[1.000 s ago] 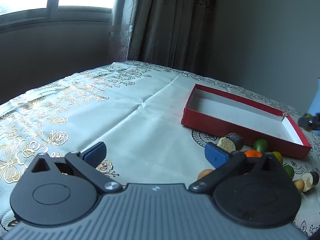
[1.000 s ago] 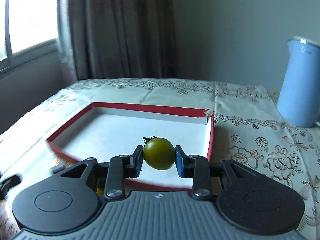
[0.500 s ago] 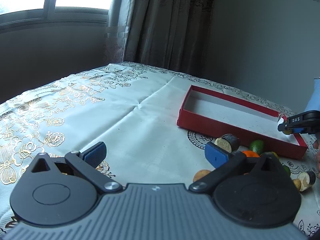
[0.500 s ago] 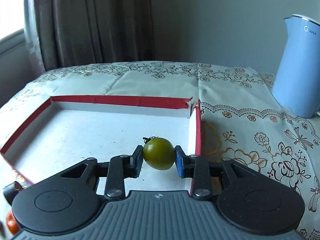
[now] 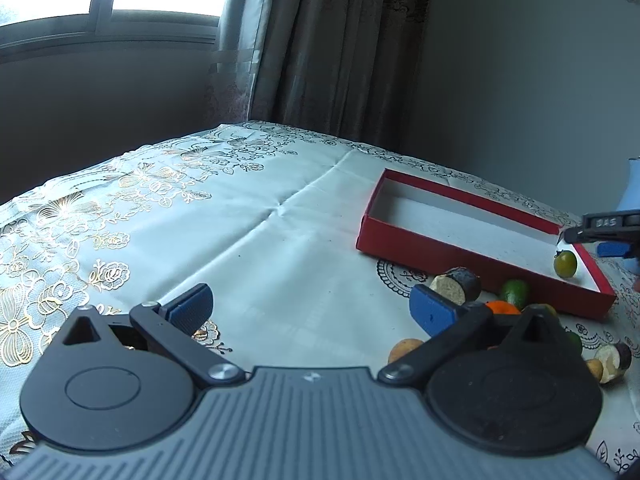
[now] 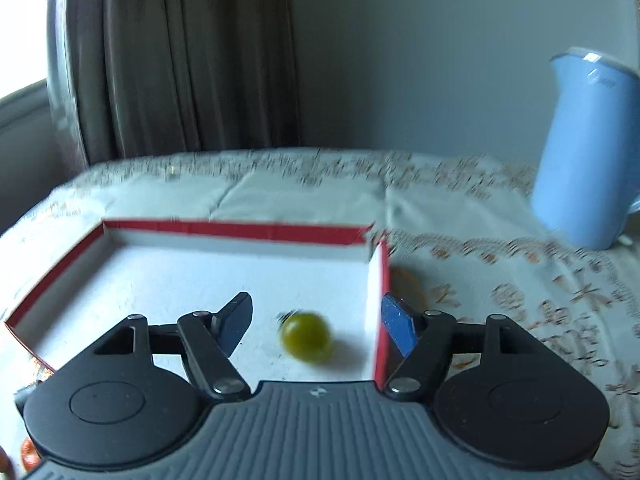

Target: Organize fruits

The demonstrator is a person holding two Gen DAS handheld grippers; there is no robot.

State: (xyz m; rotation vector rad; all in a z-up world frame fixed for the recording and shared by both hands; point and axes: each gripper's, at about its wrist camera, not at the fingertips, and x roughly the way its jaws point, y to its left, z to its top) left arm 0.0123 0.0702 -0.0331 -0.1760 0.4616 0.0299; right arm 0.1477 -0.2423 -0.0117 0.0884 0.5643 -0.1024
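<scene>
Progress is slight: 1 fruit, a green tomato (image 6: 306, 336), lies on the white floor of the red box (image 5: 460, 255), near its right wall and close to the near corner. It looks blurred in the right wrist view, so I judge it may not have settled. Nothing else is in the box.

Right gripper (image 6: 316, 322) is released, jaws spread wide either side of the tomato and touching nothing; its right finger sits outside the box wall. Left gripper (image 5: 312, 310) is also released and empty, hovering over the cloth (image 5: 240, 240) well away from the box.

Left to do: the pile on the cloth just in front of the box. Counted from the left wrist view:
- 2 cut brown pieces with pale faces, 1 by the box (image 5: 457, 285) and 1 at the far right (image 5: 612, 357)
- 1 lime (image 5: 515, 292)
- 1 orange (image 5: 502, 307), partly hidden by the finger
- 1 tan fruit (image 5: 404, 350)
- at least 3 more bits half hidden behind the gripper; kind unclear

So roughly 8 remain outside, 1 inside. A blue kettle (image 6: 584, 152) stands right of the box, apart from it.
</scene>
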